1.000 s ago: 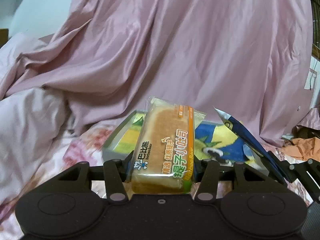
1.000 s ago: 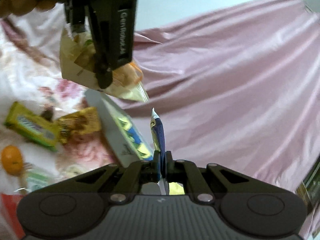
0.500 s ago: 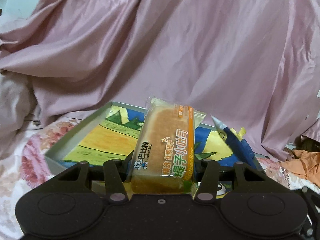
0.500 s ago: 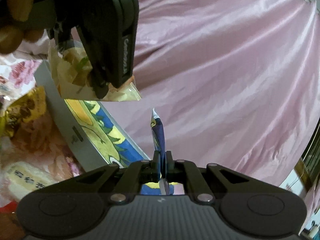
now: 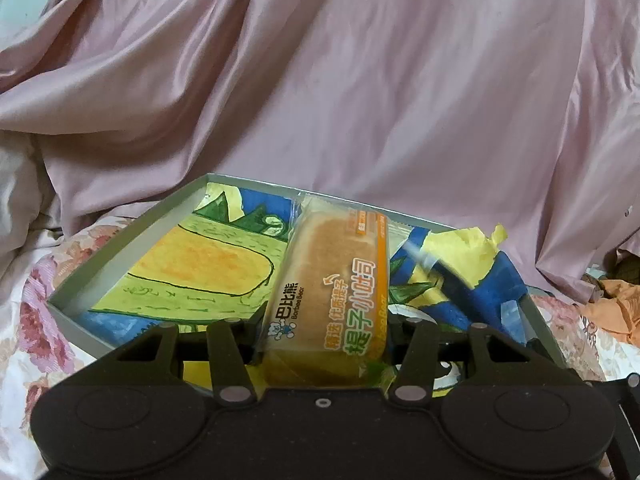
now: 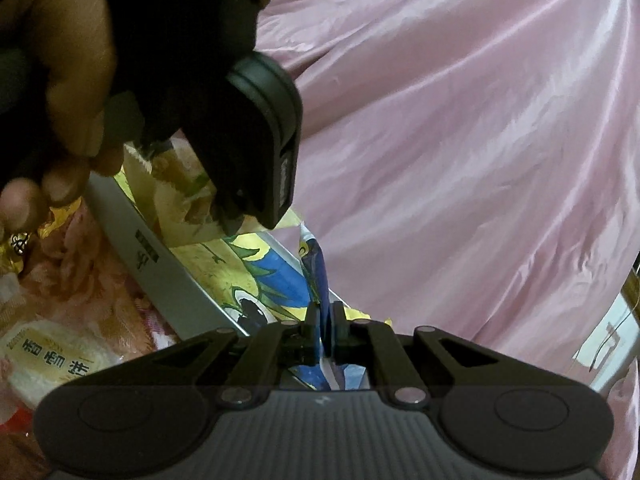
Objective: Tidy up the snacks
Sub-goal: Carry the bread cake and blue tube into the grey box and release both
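Left wrist view: your left gripper point(image 5: 324, 340) clamps the bread packet point(image 5: 332, 300) over the tray point(image 5: 120, 244), right gripper point(image 6: 324, 320) pinching the blue wrapper point(image 6: 316, 264), pink sheet point(image 5: 360, 80) bunched beyond.

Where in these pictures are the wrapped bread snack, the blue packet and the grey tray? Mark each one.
wrapped bread snack point(image 5: 332, 292), left wrist view, on the printed front of its wrapper.
blue packet point(image 6: 318, 276), right wrist view, on its upper edge above the pinching fingers.
grey tray point(image 5: 132, 236), left wrist view, on its left wall.
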`<state>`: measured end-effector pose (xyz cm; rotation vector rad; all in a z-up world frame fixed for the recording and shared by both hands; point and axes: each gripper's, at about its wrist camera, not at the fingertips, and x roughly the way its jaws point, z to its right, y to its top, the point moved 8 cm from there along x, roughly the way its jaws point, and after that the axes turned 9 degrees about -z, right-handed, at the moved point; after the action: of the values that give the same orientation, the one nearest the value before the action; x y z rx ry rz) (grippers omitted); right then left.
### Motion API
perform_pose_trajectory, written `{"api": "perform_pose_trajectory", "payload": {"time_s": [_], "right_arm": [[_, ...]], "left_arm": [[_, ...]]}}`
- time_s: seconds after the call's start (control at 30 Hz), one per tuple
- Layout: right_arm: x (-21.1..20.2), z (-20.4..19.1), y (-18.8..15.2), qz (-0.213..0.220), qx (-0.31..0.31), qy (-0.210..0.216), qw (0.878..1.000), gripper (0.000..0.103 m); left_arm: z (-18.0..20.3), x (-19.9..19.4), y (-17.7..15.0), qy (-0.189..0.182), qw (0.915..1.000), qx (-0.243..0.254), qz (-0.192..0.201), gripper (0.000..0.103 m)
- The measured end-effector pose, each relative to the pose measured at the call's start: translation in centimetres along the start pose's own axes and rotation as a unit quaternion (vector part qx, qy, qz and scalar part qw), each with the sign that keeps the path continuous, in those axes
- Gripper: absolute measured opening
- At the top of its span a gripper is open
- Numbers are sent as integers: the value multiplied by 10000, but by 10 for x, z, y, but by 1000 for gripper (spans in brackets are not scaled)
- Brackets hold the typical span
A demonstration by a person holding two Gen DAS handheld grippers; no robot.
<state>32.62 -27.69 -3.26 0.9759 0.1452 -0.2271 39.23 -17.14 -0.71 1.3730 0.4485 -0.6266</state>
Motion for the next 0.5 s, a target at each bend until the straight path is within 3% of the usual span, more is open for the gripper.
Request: {"api": "perform_pose_trajectory", "payload": {"time_s": [0.13, 0.2, 0.3, 0.47, 0.5], "right_arm": [[4, 1, -1, -43, 16, 7, 10000, 11], [3, 1, -1, -51, 14, -3, 10000, 19], [5, 4, 0, -65, 92, 36, 9999, 23], [4, 11, 6, 13, 248, 22, 9997, 55], [2, 13, 7, 35, 325, 46, 9995, 57]], "left_arm": [[-1, -1, 0, -11, 10000, -7, 9, 58], [-1, -4, 1, -42, 10000, -28, 80, 65], [-1, -12, 3, -50, 9998, -9, 190, 79], [0, -32, 5, -128, 9992, -18, 365, 93], [-1, -36, 6, -113, 9991, -26, 409, 96]]}}
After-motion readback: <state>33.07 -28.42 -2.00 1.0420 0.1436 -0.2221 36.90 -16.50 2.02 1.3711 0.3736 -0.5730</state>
